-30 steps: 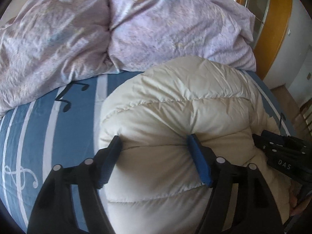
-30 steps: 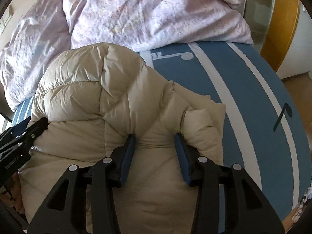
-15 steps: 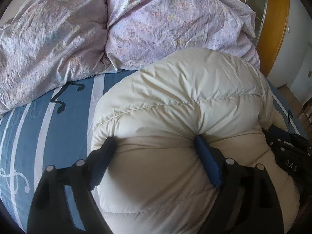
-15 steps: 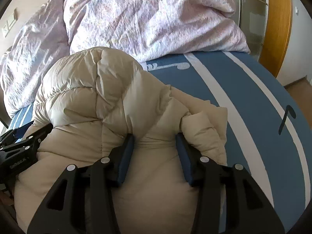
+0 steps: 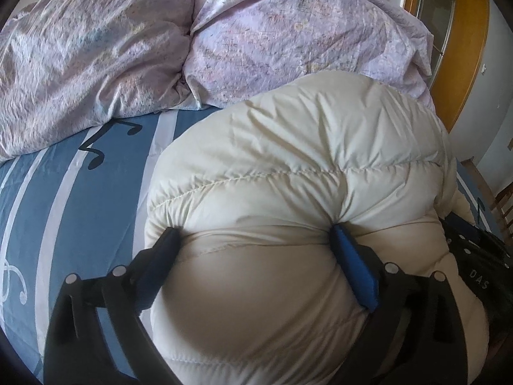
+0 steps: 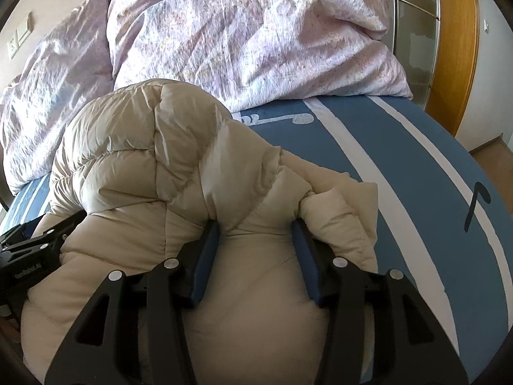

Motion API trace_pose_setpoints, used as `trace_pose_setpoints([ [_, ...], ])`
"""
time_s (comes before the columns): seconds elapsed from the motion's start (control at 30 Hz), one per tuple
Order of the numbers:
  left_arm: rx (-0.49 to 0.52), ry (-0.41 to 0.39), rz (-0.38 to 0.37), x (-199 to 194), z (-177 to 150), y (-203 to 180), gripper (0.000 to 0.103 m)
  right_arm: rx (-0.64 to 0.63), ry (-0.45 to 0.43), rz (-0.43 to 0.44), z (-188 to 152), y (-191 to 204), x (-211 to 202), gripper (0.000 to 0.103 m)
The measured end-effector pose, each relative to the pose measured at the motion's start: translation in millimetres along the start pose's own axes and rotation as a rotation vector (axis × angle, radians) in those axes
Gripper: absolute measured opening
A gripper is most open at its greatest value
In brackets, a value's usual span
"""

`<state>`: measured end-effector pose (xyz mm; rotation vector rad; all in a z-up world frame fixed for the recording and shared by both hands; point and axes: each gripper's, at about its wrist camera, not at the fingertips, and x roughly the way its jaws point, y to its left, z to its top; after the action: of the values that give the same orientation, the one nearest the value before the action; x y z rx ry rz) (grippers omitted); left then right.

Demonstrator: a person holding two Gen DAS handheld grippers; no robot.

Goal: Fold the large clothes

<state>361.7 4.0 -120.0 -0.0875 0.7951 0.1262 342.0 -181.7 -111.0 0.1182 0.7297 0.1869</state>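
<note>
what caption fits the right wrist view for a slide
Right claw pinching a fold of the beige puffer jacket on the blue striped bed, lilac duvet behind.

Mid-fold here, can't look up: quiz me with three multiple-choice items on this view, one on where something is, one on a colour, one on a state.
1. Where does the jacket lie?
A. on the bed sheet
B. on the floor
C. on a chair

2. What colour is the sheet?
A. plain red
B. blue with white stripes
C. green checks

3. What is the right gripper doing?
A. hanging open in the air
B. gripping the pillow
C. clamping a fold of jacket

Key: 1 A, sheet shows around it, pillows behind. 2 B, stripes and music notes show. 3 C, fabric bulges between both pads; the left gripper straddles a wider bulge.
</note>
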Motion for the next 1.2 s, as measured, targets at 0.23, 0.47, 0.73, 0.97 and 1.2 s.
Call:
trace_pose_setpoints([
  [0.23,-0.006,-0.001,0.003,1.5,0.0,1.2,0.097,0.008,0.005,0.008,0.5,-1.0,1.3,0.051],
  [0.47,-0.009,-0.001,0.007,3.1,-0.1,1.9,0.098,0.013,0.005,0.010,0.4,-1.8,1.7,0.051],
  [0.73,-0.011,-0.002,0.006,3.6,-0.3,1.9,0.099,0.015,0.005,0.010,0.4,-1.7,1.9,0.051],
  [0.97,-0.012,-0.002,0.006,5.0,-0.5,2.3,0.099,0.015,0.005,0.010,0.6,-1.8,1.9,0.051],
  [1.2,-0.011,-0.004,0.007,5.6,-0.6,2.4,0.100,0.015,0.006,0.012,0.6,-2.1,2.6,0.051],
])
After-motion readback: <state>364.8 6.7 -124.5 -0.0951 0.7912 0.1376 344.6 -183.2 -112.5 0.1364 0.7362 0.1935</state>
